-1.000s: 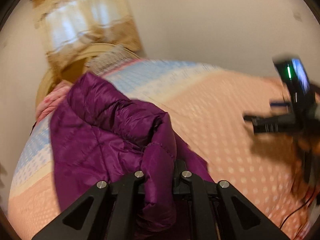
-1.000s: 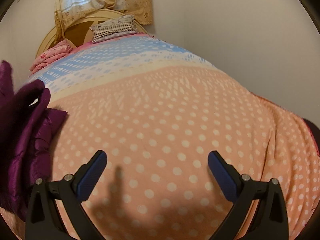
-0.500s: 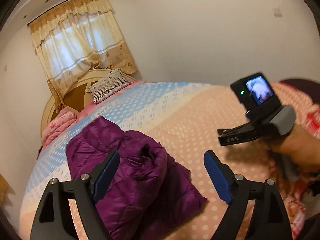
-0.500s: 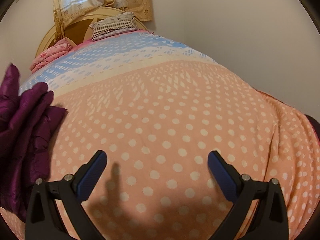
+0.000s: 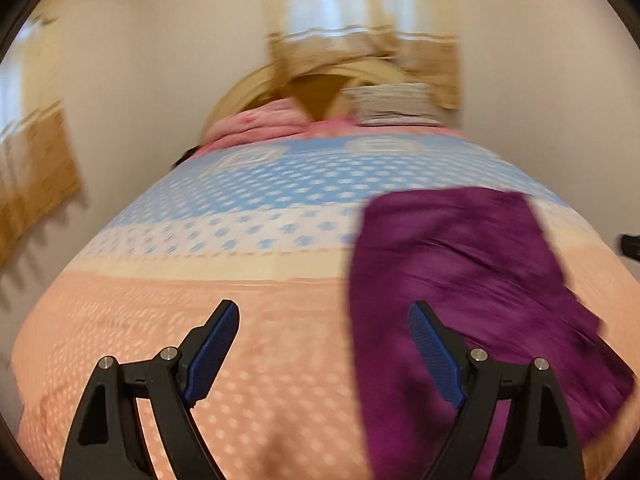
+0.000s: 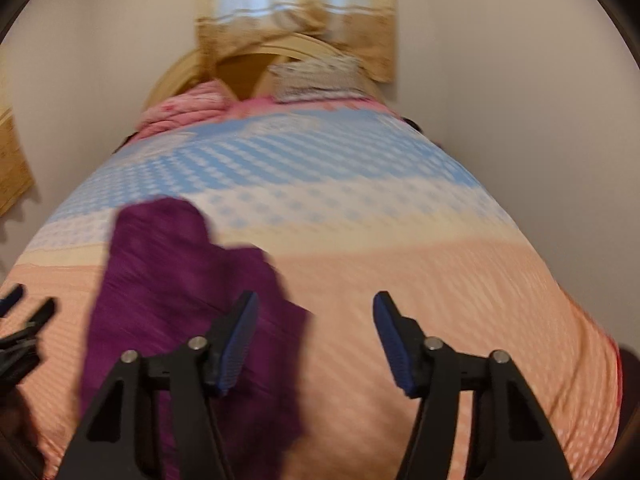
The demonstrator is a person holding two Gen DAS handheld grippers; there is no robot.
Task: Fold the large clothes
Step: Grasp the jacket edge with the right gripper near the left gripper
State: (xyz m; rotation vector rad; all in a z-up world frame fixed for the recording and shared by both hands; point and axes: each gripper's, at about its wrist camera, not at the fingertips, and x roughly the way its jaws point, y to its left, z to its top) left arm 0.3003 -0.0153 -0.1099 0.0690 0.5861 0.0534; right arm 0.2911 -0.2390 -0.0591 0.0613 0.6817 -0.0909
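A purple quilted jacket (image 5: 460,280) lies loose on the bed, on the right in the left wrist view and on the left in the right wrist view (image 6: 172,288). My left gripper (image 5: 324,344) is open and empty, just left of the jacket. My right gripper (image 6: 316,340) is open and empty, with its left finger (image 6: 236,336) over the jacket's right edge. The left gripper's tips also show at the far left of the right wrist view (image 6: 24,312). Both views are blurred by motion.
The bed carries a dotted bedspread (image 5: 200,304), peach near me and blue farther off. A pink folded quilt (image 5: 260,124) and a striped pillow (image 5: 396,106) lie at the wooden headboard (image 6: 248,60). Walls flank both sides; a curtain (image 5: 360,20) hangs behind.
The left gripper let go of the jacket, opened and swung left toward the headboard. The jacket now lies on the bed. The right gripper turned left, so the jacket is under its left finger.
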